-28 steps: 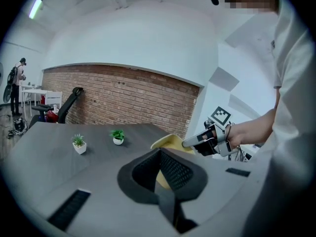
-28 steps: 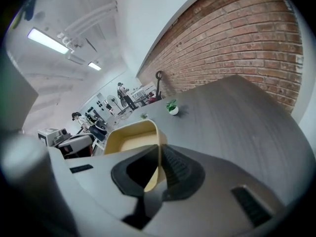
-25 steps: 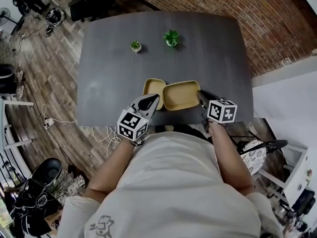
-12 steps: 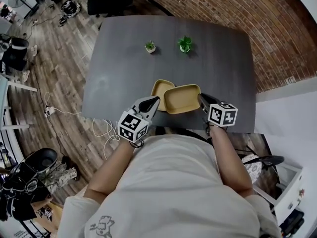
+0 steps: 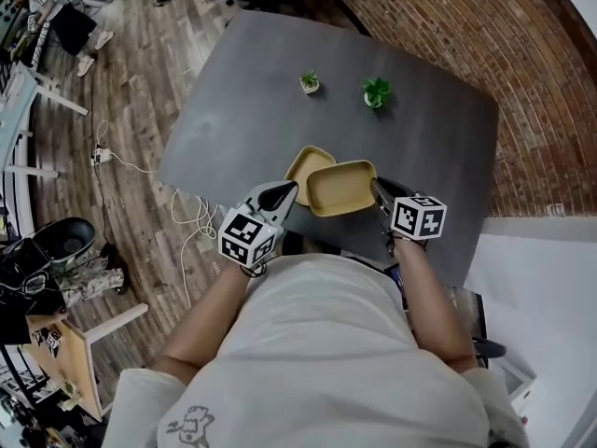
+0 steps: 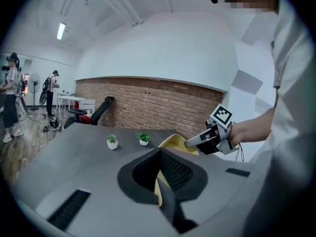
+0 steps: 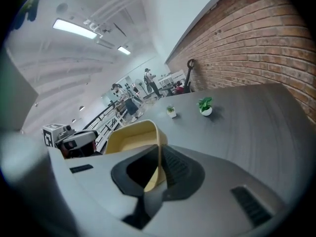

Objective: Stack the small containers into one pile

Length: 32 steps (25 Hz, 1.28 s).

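Two shallow yellow containers are near the front edge of the grey table. The right container overlaps the near edge of the left container. My left gripper is shut on the left container's near rim, and a yellow edge shows between its pads. My right gripper is shut on the right container's right wall. In the right gripper view that wall stands upright between the pads, with the tray stretching beyond them. The left gripper shows at the tray's far side.
Two small potted plants stand at the table's far side. A brick wall runs along the right. Cables lie on the wood floor at the left. People and a chair are beyond the table.
The head view has swung, so the table looks turned clockwise. The right container has edged left and now overlaps the left one. Both grippers keep their holds.
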Each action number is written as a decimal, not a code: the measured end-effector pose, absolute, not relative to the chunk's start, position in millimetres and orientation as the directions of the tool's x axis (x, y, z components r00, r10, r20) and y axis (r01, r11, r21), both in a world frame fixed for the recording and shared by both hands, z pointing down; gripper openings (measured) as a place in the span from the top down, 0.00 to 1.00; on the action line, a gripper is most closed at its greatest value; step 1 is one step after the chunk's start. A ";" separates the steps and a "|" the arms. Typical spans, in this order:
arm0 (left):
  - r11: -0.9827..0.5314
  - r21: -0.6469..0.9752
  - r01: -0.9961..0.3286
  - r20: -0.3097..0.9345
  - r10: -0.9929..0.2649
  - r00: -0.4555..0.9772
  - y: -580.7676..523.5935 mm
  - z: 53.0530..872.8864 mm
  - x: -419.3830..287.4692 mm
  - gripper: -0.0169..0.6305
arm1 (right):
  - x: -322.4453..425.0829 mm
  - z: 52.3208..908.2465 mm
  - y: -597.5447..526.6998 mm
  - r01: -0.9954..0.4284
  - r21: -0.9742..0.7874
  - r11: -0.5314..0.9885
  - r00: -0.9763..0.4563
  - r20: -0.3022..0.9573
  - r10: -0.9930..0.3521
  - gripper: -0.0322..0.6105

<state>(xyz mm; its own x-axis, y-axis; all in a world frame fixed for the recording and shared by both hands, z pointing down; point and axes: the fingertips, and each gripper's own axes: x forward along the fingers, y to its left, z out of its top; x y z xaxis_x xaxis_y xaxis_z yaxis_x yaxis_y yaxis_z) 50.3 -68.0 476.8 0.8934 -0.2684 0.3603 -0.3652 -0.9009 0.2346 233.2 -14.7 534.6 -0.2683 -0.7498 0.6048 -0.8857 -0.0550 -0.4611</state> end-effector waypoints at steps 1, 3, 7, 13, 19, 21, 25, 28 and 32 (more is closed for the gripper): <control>-0.895 0.232 -0.381 0.362 -0.284 0.888 -66.0 476.7 49.5 0.96 | 234.1 534.5 -17.0 -0.886 -0.462 -0.039 -0.283 0.604 -0.745 0.91; -0.879 0.223 -0.421 0.365 -0.325 0.872 -63.6 475.9 45.7 0.96 | 234.2 533.9 -23.5 -0.885 -0.465 -0.001 -0.315 0.601 -0.734 0.91; -0.823 0.216 -0.526 0.375 -0.427 0.823 -57.5 477.5 34.1 0.96 | 228.6 538.2 -34.6 -0.877 -0.470 0.096 -0.397 0.600 -0.695 0.91; -0.754 0.214 -0.621 0.384 -0.520 0.763 -42.5 480.4 24.9 0.96 | 224.1 544.3 -35.5 -0.859 -0.474 0.194 -0.477 0.603 -0.640 0.91; -0.711 0.225 -0.666 0.396 -0.558 0.729 -24.9 489.6 18.9 0.96 | 216.9 544.8 -37.4 -0.846 -0.463 0.263 -0.518 0.603 -0.606 0.91; -0.702 0.227 -0.675 0.396 -0.566 0.723 -21.7 490.1 16.7 0.96 | 214.7 543.5 -38.6 -0.844 -0.459 0.276 -0.525 0.606 -0.598 0.91; -0.686 0.233 -0.689 0.397 -0.580 0.711 -20.6 491.6 14.2 0.96 | 212.1 542.0 -43.7 -0.840 -0.453 0.299 -0.537 0.610 -0.583 0.91; -0.676 0.239 -0.697 0.397 -0.587 0.705 -20.5 494.6 13.7 0.96 | 209.7 547.2 -46.3 -0.836 -0.445 0.321 -0.546 0.621 -0.562 0.91; -0.664 0.251 -0.704 0.404 -0.589 0.700 -21.3 501.1 5.4 0.96 | 199.4 554.7 -50.4 -0.831 -0.435 0.346 -0.556 0.637 -0.534 0.91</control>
<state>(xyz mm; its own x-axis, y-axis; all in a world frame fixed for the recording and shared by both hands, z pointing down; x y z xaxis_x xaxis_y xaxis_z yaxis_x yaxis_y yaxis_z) 5.4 -21.3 501.1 0.6996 -0.5891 0.4043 -0.7042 -0.6643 0.2506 199.4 -50.4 554.7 -0.5559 -0.5336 0.6374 -0.8312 0.3463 -0.4350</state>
